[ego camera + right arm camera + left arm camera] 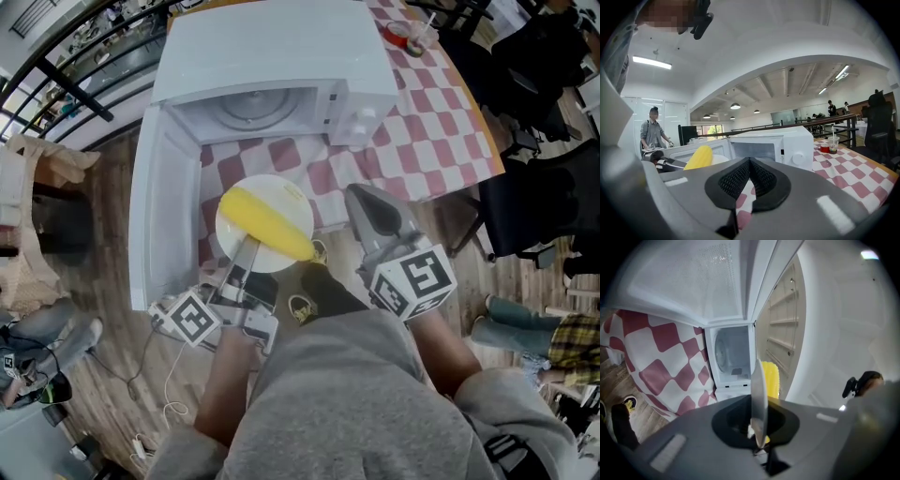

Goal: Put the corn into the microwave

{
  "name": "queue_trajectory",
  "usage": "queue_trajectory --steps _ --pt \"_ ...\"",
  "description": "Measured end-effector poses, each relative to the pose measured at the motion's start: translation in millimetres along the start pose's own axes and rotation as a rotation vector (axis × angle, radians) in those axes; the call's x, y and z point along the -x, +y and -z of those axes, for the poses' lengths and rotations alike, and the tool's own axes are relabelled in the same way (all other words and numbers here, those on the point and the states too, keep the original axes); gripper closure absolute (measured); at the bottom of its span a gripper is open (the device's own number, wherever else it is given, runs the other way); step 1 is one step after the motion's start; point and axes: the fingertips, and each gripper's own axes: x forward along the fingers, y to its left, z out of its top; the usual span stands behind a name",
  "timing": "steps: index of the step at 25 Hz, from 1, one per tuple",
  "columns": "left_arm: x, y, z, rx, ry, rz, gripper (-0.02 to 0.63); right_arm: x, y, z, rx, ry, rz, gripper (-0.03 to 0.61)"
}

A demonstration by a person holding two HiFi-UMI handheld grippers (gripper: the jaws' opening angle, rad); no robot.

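A yellow corn cob (267, 223) lies on a small white plate (281, 192) held in the air in front of the white microwave (272, 66). The microwave's door (159, 216) stands swung open to the left, and its cavity (731, 355) with the glass turntable shows. My left gripper (248, 246) is shut on the plate's near rim. In the left gripper view the plate (758, 394) is edge-on between the jaws, with the corn (771, 378) behind it. My right gripper (361, 194) hovers to the right of the plate, shut and empty. It faces the microwave (773, 145), with the corn (699, 157) to its left.
The microwave sits on a table with a red-and-white checked cloth (422, 141). A plastic cup with a straw (833, 143) and a red container (825, 148) stand at the far right of it. Black chairs (534, 206) stand to the right, and a person (652, 133) stands in the background.
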Motion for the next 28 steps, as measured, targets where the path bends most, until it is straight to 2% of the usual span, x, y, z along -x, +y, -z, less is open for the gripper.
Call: queue_trajectory --steps 11,22,28 --pt "-44.8 12.9 -30.3 0.005 -0.024 -0.027 0.598 -55.0 -24.0 -3.7 -0.006 0.023 -0.042 0.58" --pt "-81.5 13.7 -36.6 -0.009 -0.041 -0.051 0.598 -77.6 -54.2 -12.8 -0.02 0.027 -0.08 0.58" --pt "-89.1 17.0 -42.7 -0.003 -0.084 -0.062 0.598 -88.2 -62.0 -12.2 -0.022 0.019 -0.116 0.58"
